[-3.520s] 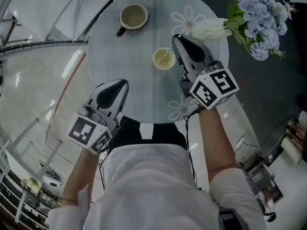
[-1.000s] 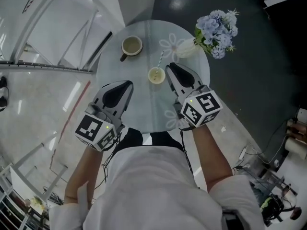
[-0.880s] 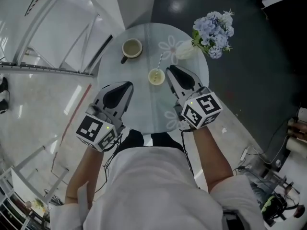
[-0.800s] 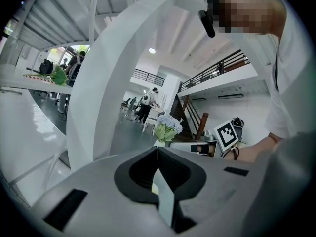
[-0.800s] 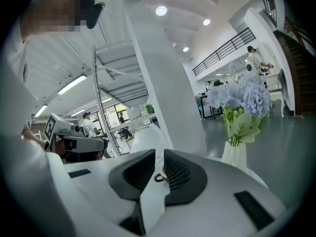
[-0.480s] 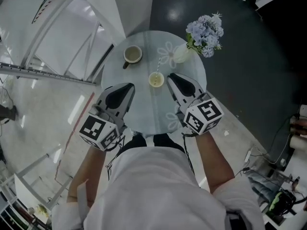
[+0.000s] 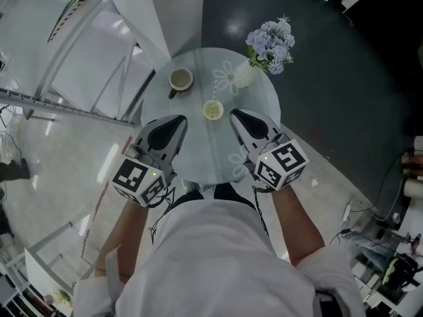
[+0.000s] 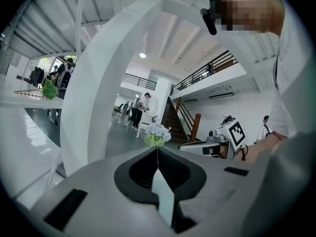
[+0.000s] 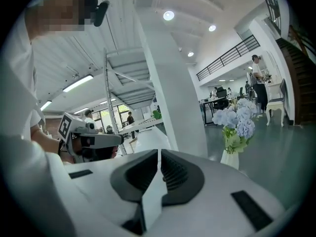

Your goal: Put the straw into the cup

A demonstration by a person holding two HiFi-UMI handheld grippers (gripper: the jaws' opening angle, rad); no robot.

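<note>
Round frosted-glass table (image 7: 210, 152), daisy-printed; over its near edge hang the left gripper (image 7: 178, 119) and right gripper (image 7: 234, 114), both pinched together on nothing. Beyond them: hydrangea vase (image 7: 244, 76), mug (image 7: 180, 79), small cup (image 7: 212, 110) with the thin straw (image 7: 215, 90) standing in it.

Head view high, steeply down over table (image 7: 213, 144); 2 gripper views low, near-level; flowers (image 7: 269, 38) shared by 3.
</note>
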